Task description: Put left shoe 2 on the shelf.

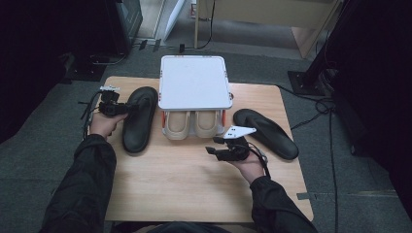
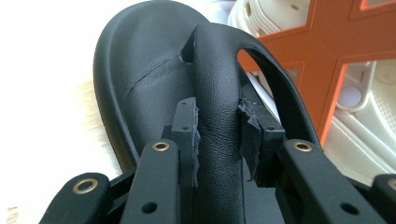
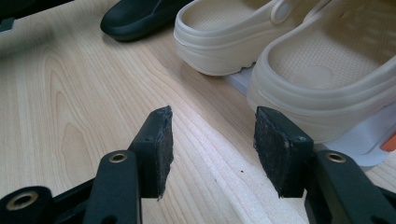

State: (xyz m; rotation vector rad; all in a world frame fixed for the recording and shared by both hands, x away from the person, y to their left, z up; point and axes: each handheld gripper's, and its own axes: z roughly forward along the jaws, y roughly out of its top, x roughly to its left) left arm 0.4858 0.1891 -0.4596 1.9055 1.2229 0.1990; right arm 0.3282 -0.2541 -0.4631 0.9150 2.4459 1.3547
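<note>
**Mia:** What is going on right now?

**Ben:** The left gripper is clenched on the wide strap of the black rubber flip-flop sandal. Its two pads press the strap from both sides. That sandal lies on the left part of the light wooden table, just beside the white shoe rack with orange side frames.

**Mia:** And the other hand?

**Ben:** The right gripper hangs over the table in front of the rack. Its jaws stand apart and nothing is between them. In the right gripper view they look toward the pair of cream foam clogs on the low shelf.

**Mia:** So which step is it?

**Ben:** I think it is the grab step. The sandal is caught, but its sole seems to rest on the table, so the lift has not begun.

**Mia:** What comes next?

**Ben:** My guess is that the sandal goes up onto the flat white top of the rack. The strap is soft, so the sandal may swing. A slow lift would help, and it must clear the rack's edge.

**Mia:** Which way does the sandal point?

**Ben:** Its long way runs from the person toward the far side of the table, tilted a bit. The strap end is the far end, and the heel is nearer the person. A second black flip-flop lies to the right of the rack, slanted.
</note>
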